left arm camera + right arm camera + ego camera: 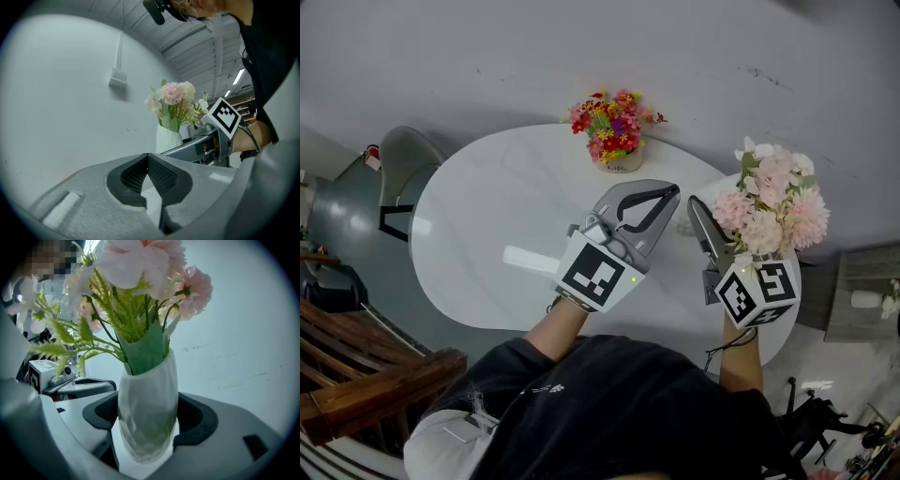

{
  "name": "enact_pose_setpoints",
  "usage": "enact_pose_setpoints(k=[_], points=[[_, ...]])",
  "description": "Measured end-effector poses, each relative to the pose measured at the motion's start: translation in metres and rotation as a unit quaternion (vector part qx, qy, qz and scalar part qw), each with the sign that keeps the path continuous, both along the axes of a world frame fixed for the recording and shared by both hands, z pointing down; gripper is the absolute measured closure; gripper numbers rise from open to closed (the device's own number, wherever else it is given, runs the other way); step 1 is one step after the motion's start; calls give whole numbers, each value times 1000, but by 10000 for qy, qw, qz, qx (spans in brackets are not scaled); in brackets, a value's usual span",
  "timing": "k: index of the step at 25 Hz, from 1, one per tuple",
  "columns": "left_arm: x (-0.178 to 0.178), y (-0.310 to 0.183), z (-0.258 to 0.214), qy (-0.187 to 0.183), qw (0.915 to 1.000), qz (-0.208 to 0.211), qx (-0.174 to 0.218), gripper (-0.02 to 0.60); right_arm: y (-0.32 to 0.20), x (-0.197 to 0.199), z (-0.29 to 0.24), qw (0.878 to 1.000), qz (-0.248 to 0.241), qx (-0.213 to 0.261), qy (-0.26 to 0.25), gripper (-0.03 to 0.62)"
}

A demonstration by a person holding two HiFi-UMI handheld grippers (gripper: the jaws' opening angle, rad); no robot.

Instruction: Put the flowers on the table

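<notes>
Right gripper view: the right gripper is seen clamped on a white vase, its jaws spread wide, with the dark pads pressed against the vase's two sides. The vase is held upright between the jaws, and its base hangs a little below them; whether the base touches anything cannot be told. Pink flowers on green stems rise from the vase, straight above the jaws and leaning slightly back over the tool.

In the left gripper view the left gripper is shown closed, pad tips met in a point and nothing between them. The vase and the right gripper are seen ahead of it and to its right, near but apart.

In the head view both tools are held side by side over the near right part of the white table (an oval top), the right gripper over its right end. A pot of red and yellow blooms stands on the table beyond the left gripper's tips, well apart from them. A grey chair is set far to the left gripper's left, past the table edge
</notes>
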State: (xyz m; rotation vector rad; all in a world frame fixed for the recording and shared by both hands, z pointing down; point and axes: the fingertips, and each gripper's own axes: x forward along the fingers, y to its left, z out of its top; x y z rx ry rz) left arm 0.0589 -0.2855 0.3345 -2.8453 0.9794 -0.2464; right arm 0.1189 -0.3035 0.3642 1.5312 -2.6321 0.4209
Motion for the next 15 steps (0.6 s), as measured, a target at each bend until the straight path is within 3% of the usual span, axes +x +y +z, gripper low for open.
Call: enact_pose_setpoints(k=[15], points=[[-1,2,2,-5,10000,-60,-16,583,-1,0,0,10000,-40,4,12,230]])
